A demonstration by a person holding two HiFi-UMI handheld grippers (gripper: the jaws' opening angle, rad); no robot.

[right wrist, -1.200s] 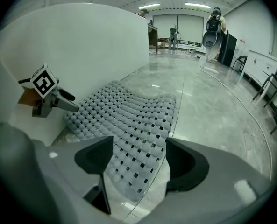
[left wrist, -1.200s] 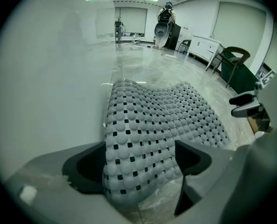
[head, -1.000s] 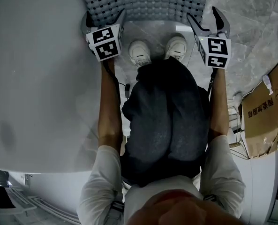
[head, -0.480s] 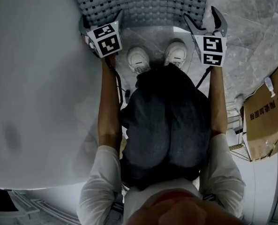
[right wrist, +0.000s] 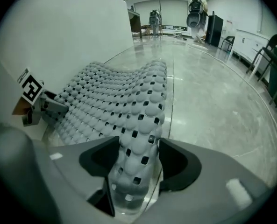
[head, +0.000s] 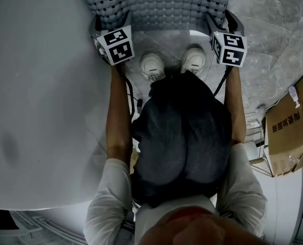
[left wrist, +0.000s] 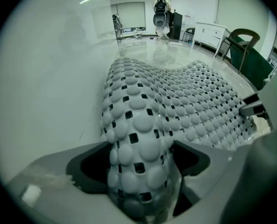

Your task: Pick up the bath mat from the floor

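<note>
The left gripper (head: 112, 19) has just been closing its jaws, which now pinch a raised fold at the near left corner of the pale grey, bumpy, perforated rubber bath mat (head: 156, 4). The mat lies on the glossy marble floor (head: 274, 24) beside a white curved wall (head: 39, 86). The right gripper (head: 221, 18) has been closing too and is clamped on the near right corner.

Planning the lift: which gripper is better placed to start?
Left, slightly: both have just been closing on the bath mat, but left gripper pinches a thicker fold than right gripper.
</note>
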